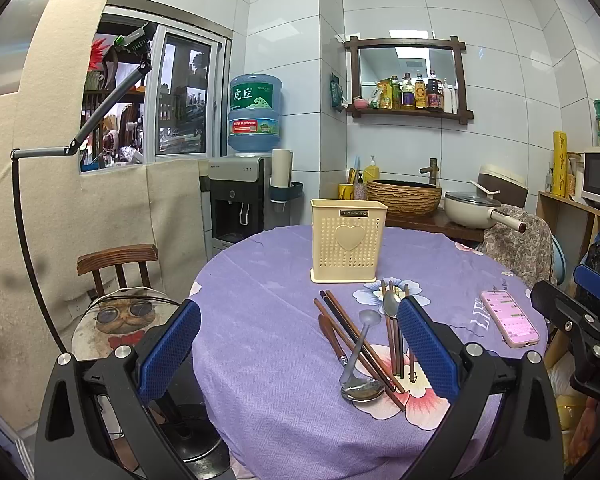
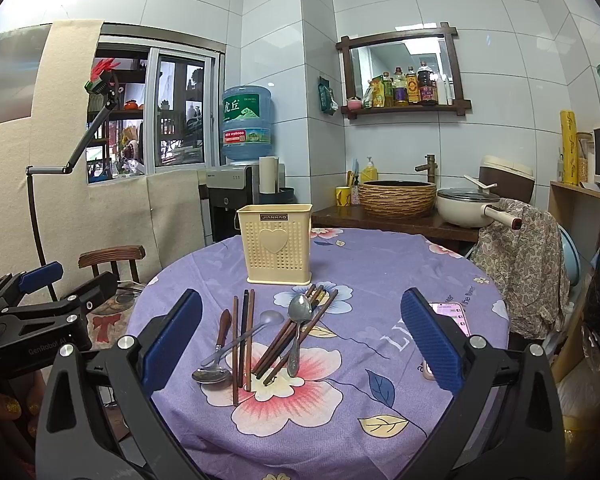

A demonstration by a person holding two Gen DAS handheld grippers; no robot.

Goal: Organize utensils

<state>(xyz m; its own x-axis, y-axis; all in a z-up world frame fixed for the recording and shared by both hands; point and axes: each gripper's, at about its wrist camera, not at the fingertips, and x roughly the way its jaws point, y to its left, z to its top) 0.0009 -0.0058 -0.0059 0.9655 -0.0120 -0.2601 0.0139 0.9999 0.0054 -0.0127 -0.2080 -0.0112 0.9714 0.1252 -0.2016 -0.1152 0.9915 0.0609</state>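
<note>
Nothing is sorted yet: chopsticks (image 2: 244,340) and spoons (image 2: 299,320) lie between both grippers' wide, empty fingers (image 2: 172,340), holder (image 2: 276,244) beyond.

— How does the left gripper (image 1: 298,350) stand?
— Jaws spread wide, nothing between the blue pads (image 1: 172,350); its black frame fills the lower view.
— And the right gripper (image 2: 302,338)?
— The same: jaws wide apart, pads (image 2: 430,340) bare, level and pointing forward. Each gripper shows at the edge of the other's view, side by side.
</note>
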